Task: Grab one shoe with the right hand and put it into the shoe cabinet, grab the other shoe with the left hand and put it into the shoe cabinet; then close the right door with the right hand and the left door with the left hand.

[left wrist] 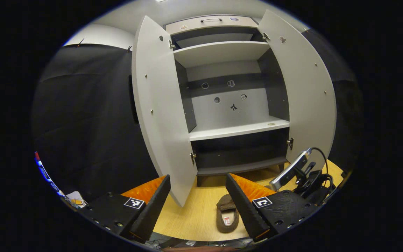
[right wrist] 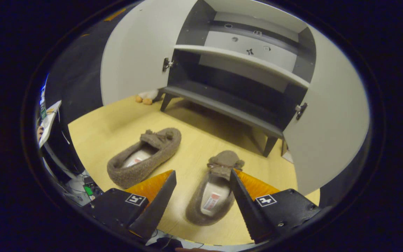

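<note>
Two brown fuzzy slippers lie on the wooden floor in front of the open shoe cabinet (right wrist: 243,59). In the right gripper view, one slipper (right wrist: 145,157) lies to the left, toe toward the cabinet. The other slipper (right wrist: 219,164) lies between the spread fingers of my right gripper (right wrist: 200,197), which stands open above its heel without touching it. In the left gripper view, my left gripper (left wrist: 198,206) is open and holds nothing. It faces the cabinet (left wrist: 236,129), with a slipper (left wrist: 226,213) on the floor beside its right finger.
Both cabinet doors (left wrist: 159,105) (left wrist: 306,91) stand wide open, the left door's edge close to my left gripper. Pale shelves and a dark bottom shelf (right wrist: 222,105) are bare. A small plush object (right wrist: 147,96) lies by the cabinet's leg. A black device with cables (left wrist: 303,178) sits at right.
</note>
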The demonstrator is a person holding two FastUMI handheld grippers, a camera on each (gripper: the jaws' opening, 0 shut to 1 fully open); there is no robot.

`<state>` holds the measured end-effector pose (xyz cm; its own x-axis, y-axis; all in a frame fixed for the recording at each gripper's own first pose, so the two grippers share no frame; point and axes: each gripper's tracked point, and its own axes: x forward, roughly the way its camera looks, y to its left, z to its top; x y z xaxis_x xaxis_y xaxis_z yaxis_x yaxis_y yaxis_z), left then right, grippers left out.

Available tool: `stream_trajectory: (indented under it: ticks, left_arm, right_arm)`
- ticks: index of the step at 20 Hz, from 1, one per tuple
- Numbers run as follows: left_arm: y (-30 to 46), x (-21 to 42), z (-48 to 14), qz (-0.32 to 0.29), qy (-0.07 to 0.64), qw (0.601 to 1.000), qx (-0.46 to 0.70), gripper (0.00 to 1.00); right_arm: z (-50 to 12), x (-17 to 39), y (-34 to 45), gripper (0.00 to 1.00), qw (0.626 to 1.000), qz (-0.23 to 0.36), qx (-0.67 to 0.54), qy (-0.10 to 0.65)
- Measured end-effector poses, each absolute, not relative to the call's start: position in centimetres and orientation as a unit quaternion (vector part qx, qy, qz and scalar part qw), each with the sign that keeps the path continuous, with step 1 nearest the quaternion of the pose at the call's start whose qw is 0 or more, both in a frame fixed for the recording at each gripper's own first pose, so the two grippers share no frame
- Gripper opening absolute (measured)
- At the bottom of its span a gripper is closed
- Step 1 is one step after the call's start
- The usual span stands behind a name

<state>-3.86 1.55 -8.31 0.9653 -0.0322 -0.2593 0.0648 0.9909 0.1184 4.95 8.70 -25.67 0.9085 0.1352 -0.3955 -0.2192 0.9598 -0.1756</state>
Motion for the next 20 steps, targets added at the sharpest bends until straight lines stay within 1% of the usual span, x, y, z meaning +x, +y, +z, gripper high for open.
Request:
stream_trajectory:
  ticks: [3, 5, 6, 8, 9, 10, 12, 13, 14, 15, 17, 20]
  left_arm:
    - [2.2, -4.6, -9.5, -0.015, 0.148, 0.986, 0.071, 0.96]
    - [2.5, -4.6, -10.0, -0.01, 0.155, 0.985, 0.07, 0.96]
    - [2.7, -4.6, -10.0, -0.006, 0.157, 0.985, 0.07, 0.96]
    - [2.7, -4.4, -10.2, -0.003, 0.16, 0.985, 0.065, 0.96]
    - [2.6, -4.4, -10.2, -0.003, 0.16, 0.985, 0.063, 0.96]
    - [2.5, -4.3, -9.9, -0.001, 0.155, 0.986, 0.064, 0.96]
    - [2.5, -4.1, -9.6, -0.002, 0.148, 0.987, 0.065, 0.96]
    - [2.4, -4.0, -9.8, -0.002, 0.15, 0.987, 0.063, 0.96]
    - [2.2, -4.1, -10.1, -0.005, 0.154, 0.986, 0.062, 0.96]
    - [2.1, -4.1, -10.2, -0.006, 0.155, 0.986, 0.061, 0.96]
    - [1.9, -4.0, -10.2, -0.008, 0.156, 0.986, 0.058, 0.96]
    - [1.4, -4.0, -10.2, -0.016, 0.155, 0.986, 0.059, 0.96]
  right_arm:
    - [-28.0, 7.2, 8.2, 0.96, 0.966, 0.073, -0.132, 0.211]
    - [-28.7, 8.0, 8.7, 0.93, 0.961, 0.078, -0.147, 0.22]
    - [-29.1, 8.2, 8.9, 0.89, 0.958, 0.089, -0.152, 0.225]
    - [-31.2, 8.1, 9.4, 0.75, 0.941, 0.11, -0.17, 0.27]
    - [-31.1, 8.3, 9.1, 0.59, 0.94, 0.109, -0.181, 0.268]
    - [-30.8, 8.8, 8.9, 0.59, 0.941, 0.104, -0.186, 0.264]
    - [-30.8, 8.7, 8.6, 0.4, 0.94, 0.099, -0.187, 0.268]
    - [-31.1, 8.7, 7.9, 0.36, 0.94, 0.091, -0.189, 0.268]
    - [-30.6, 8.7, 7.4, 0.28, 0.94, 0.08, -0.191, 0.271]
    - [-30.6, 8.5, 6.9, 0.15, 0.94, 0.073, -0.193, 0.271]
    - [-30.4, 8.2, 6.8, 0.07, 0.939, 0.082, -0.19, 0.274]
    - [-29.6, 7.9, 6.5, 0.06, 0.941, 0.085, -0.192, 0.267]
